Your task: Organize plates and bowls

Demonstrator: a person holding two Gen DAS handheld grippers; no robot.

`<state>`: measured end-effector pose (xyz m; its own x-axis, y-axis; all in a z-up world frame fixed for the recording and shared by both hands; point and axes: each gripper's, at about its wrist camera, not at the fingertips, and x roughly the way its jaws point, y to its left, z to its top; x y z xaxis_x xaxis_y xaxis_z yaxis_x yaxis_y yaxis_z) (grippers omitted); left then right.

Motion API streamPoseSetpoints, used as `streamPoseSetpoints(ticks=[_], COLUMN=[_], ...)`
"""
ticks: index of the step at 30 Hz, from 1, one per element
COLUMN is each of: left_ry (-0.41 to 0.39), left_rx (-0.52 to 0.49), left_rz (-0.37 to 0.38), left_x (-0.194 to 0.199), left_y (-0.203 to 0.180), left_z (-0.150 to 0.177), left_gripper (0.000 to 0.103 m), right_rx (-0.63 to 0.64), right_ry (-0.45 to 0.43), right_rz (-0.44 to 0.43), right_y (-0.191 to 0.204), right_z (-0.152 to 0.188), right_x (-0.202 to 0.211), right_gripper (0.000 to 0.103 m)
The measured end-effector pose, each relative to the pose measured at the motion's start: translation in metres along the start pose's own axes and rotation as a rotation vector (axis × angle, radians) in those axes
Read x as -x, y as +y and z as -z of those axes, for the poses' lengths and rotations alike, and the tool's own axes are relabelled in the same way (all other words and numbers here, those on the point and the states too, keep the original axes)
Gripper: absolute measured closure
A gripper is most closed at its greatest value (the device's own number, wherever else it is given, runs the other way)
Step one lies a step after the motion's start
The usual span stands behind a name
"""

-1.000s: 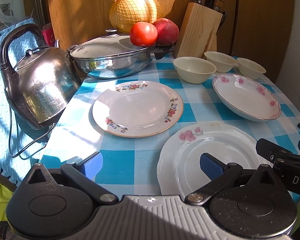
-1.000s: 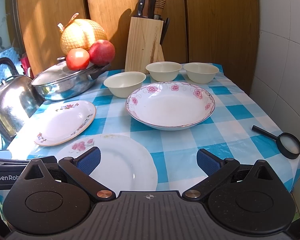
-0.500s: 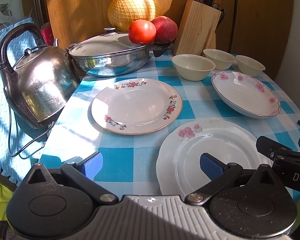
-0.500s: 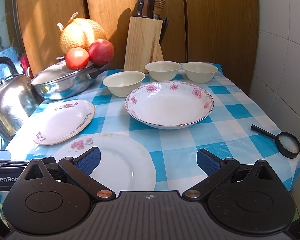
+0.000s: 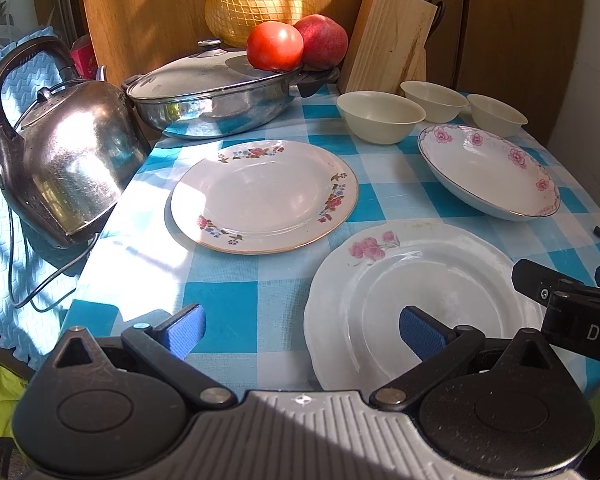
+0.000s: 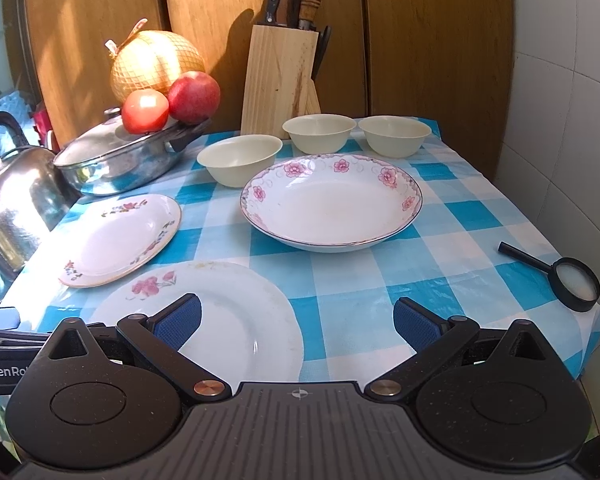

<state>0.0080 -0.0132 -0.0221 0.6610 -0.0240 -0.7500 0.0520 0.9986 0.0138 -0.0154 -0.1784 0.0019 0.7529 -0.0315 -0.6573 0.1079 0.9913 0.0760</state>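
Over the desk (image 6: 440, 216) | both grippers, left gripper (image 5: 302, 326) and right gripper (image 6: 296, 318), had fingers wide open, holding nothing | best to grab the near plate (image 6: 236, 320) by its rim, lift it flat.

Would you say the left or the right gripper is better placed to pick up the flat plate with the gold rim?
Probably the left gripper: open, and the gold-rimmed plate lies ahead of it. From the right gripper, also open, that plate sits far left.
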Motion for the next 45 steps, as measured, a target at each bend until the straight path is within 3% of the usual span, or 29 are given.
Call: streamPoseSetpoints(ticks=[28, 33, 36, 38, 40, 45], left_ry=[0.07, 0.091, 0.088, 0.093, 0.109, 0.105], left_rx=[-0.058, -0.048, -0.054, -0.056, -0.052, -0.051], left_rz=[0.067, 0.097, 0.118, 0.137, 0.172, 0.178], left_x=[-0.016, -0.022, -0.023, -0.024, -0.027, -0.028], left_y=[-0.017, -0.018, -0.02, -0.022, -0.024, -0.025], left_z=[0.004, 0.003, 0.002, 0.001, 0.0, -0.002], left_gripper=[0.006, 0.011, 0.015, 0.015, 0.015, 0.017], right_rx=[-0.001, -0.011, -0.035, -0.06, -0.053, -0.05], right_ry=[0.075, 0.108, 0.149, 0.182, 0.186, 0.21], right_rz=[0.0, -0.034, -0.071, -0.103, -0.121, -0.198], right_y=[-0.009, -0.013, -0.017, -0.021, -0.02, -0.019], right_z=[-0.001, 0.0, 0.001, 0.002, 0.001, -0.002], right_x=[-0.017, -0.022, -0.027, -0.031, -0.032, -0.035], right_gripper=[0.001, 0.004, 0.013, 0.025, 0.027, 0.029])
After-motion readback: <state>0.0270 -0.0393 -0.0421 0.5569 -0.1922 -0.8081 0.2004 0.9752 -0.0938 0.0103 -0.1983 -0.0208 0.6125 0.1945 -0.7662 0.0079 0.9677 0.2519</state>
